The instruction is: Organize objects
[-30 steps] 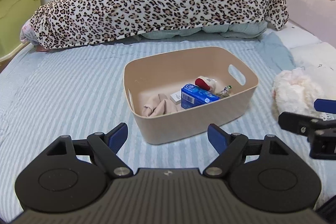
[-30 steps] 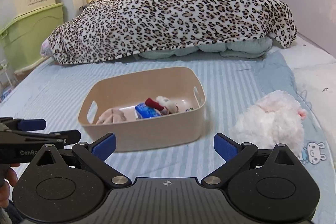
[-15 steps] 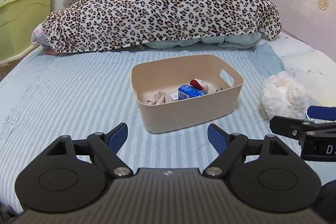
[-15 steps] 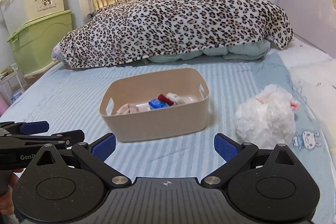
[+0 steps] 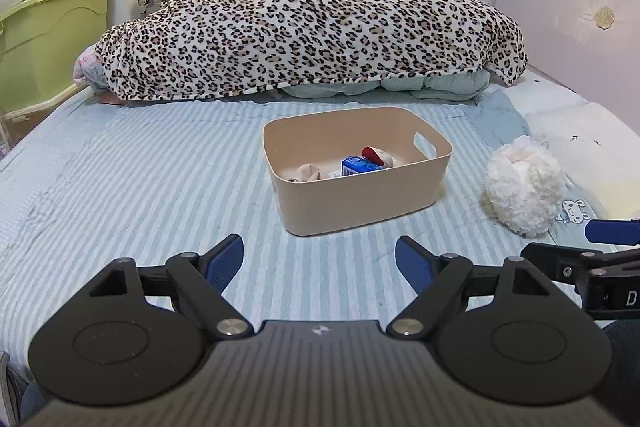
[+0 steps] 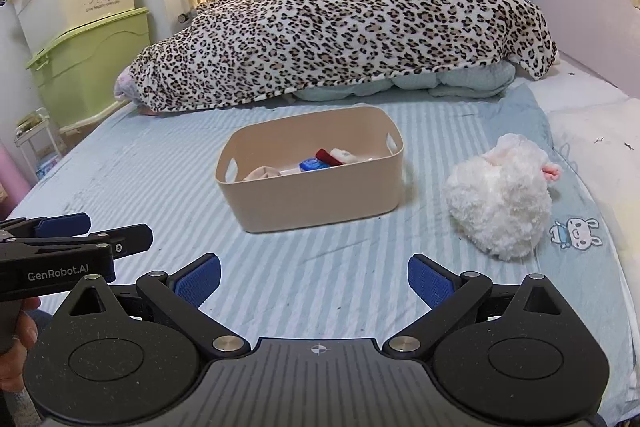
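Note:
A beige bin (image 5: 360, 197) (image 6: 316, 195) stands on the striped bed sheet. It holds a blue box (image 5: 358, 166) (image 6: 314, 165), a red-and-white item (image 5: 376, 155) (image 6: 332, 155) and a beige cloth (image 5: 308, 171) (image 6: 260, 173). A white plush toy (image 5: 524, 187) (image 6: 500, 197) lies on the bed right of the bin. My left gripper (image 5: 320, 259) is open and empty, well short of the bin. My right gripper (image 6: 314, 277) is open and empty, also short of the bin. Each gripper shows at the edge of the other's view.
A leopard-print blanket (image 5: 312, 27) (image 6: 348, 31) is heaped at the back of the bed. Green and cream storage boxes (image 6: 88, 39) stand at the left beside the bed. A pale headboard panel (image 5: 572, 27) runs along the right.
Both grippers have pulled back and risen, so the bin and plush toy look smaller and farther away. Both grippers stay open and empty.

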Motion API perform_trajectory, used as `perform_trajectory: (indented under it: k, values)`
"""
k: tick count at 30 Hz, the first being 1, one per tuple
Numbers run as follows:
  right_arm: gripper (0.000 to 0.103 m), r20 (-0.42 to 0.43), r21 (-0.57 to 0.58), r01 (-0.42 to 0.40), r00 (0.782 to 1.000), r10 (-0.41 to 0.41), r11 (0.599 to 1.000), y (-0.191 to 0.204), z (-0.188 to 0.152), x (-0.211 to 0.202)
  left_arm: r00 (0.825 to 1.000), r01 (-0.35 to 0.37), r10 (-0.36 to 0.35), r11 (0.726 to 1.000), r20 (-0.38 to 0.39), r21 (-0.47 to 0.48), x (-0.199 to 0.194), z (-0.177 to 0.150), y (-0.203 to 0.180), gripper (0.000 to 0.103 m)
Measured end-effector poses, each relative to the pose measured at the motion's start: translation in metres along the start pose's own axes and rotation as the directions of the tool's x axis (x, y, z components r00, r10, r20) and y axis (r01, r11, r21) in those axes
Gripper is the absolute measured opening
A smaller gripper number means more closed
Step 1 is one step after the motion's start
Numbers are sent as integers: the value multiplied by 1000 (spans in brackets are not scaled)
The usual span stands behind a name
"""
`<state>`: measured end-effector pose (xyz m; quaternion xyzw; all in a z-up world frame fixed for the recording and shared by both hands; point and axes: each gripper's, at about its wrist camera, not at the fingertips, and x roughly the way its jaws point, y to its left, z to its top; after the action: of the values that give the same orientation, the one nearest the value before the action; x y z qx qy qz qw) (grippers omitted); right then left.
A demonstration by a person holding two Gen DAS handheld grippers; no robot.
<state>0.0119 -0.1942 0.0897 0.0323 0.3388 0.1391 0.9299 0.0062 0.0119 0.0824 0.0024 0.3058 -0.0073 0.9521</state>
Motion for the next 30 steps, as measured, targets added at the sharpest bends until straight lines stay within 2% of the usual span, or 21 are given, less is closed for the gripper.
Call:
perform_trajectory:
  k: [11, 30]
  values:
    - [101, -4, -49, -3, 1000, 3, 999, 14, -8, -17, 1000, 12, -13, 1000, 18, 15, -21, -7, -3, 84]
    - [101, -6, -47, 3, 1000, -3, 999, 13, -10, -20, 1000, 30, -30, 999, -7, 15, -25, -13, -6, 84]
